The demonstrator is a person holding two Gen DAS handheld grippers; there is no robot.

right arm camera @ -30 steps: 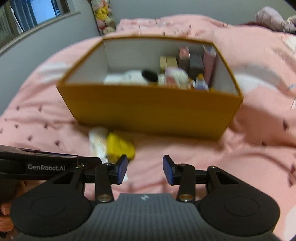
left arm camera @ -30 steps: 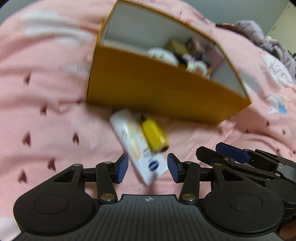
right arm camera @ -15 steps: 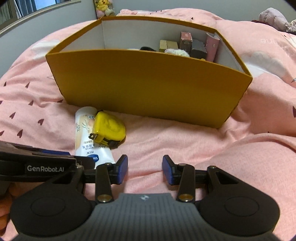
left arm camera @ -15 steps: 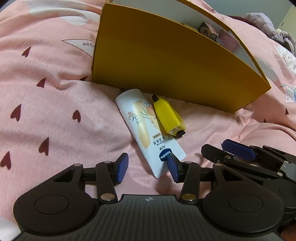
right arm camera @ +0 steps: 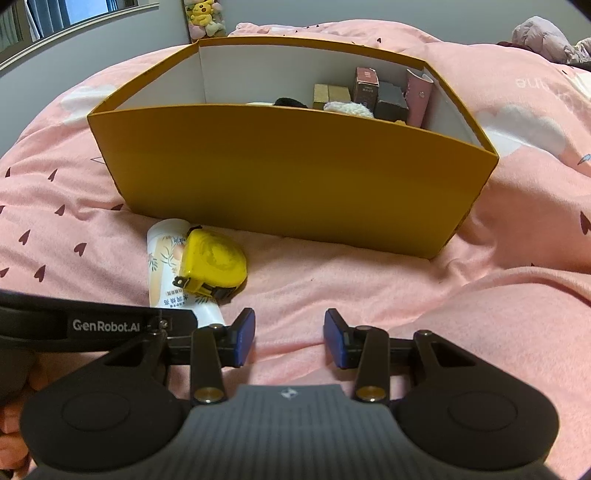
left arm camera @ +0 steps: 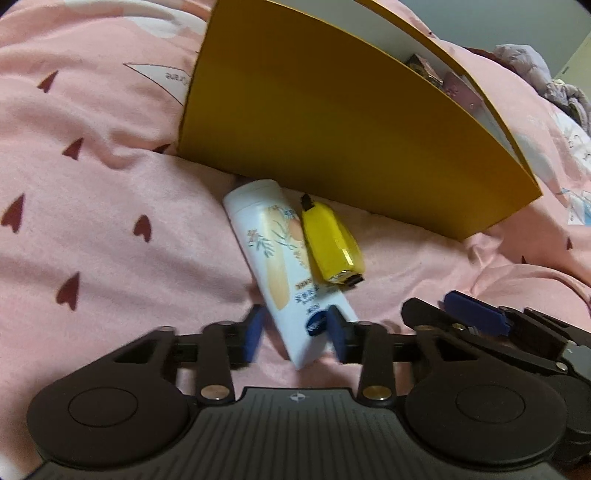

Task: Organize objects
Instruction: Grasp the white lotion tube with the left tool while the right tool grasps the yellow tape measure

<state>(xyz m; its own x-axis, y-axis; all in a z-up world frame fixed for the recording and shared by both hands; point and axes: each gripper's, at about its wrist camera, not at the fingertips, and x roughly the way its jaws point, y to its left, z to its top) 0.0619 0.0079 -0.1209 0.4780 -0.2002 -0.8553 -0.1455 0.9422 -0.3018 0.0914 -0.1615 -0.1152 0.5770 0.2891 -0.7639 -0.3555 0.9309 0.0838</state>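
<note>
Left gripper (left arm camera: pixel 295 334) has advanced, fingers now straddling tube (left arm camera: pixel 280 266).

Pink heart-print bedspread (right arm camera: pixel 332 280) underfoot; grey wall (right arm camera: pixel 92 40) behind; window (right arm camera: pixel 55 14) upper left; dim indoor light.

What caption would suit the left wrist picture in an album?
Open left gripper straddles the tail of a white lotion tube beside a yellow tape measure, before a yellow box.
</note>
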